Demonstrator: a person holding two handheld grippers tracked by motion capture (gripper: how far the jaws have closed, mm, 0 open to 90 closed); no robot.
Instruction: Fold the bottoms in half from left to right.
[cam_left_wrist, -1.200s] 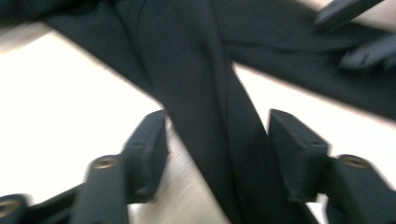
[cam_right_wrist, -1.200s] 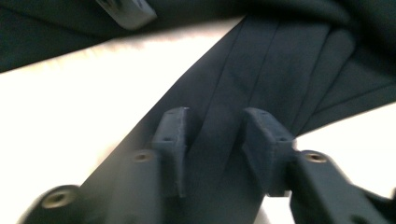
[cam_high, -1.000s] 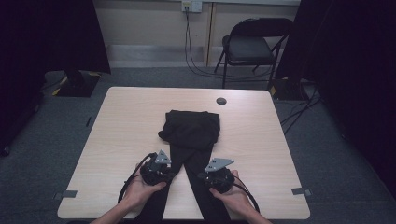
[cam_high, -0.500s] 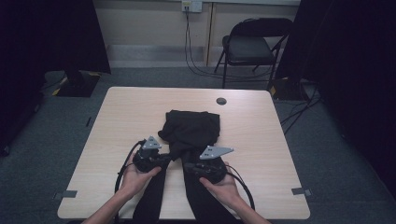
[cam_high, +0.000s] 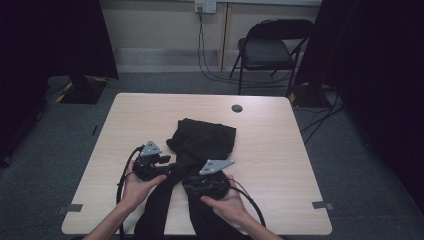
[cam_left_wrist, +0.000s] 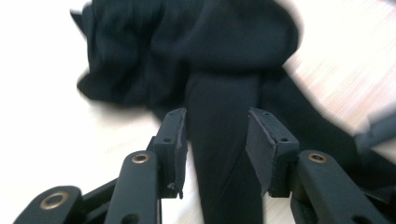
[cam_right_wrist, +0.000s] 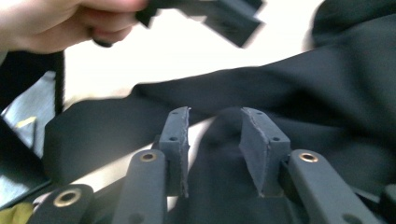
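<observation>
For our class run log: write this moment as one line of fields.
item: black fabric trousers, bunched on wooden table | left gripper: jaws just opened, astride leg | right gripper: jaws just opened

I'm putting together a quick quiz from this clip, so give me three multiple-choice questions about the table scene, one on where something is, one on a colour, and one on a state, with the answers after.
1. Where does the black garment lie?
A. On the folding chair
B. On the table, its legs running to the near edge
C. On the floor

2. What colour is the table top?
A. Light wood
B. Dark green
C. White

3. How do the left gripper jaws stand?
A. Clamped on a garment leg
B. Apart, a garment leg seen between them
C. Shut on nothing

Answers: 1 B, the high view shows the garment bunched mid-table and trailing towards the person. 2 A, the bare top has a pale wood grain. 3 B, the left gripper view shows gaps between both pads and the cloth; the jaws have just been opening.
</observation>
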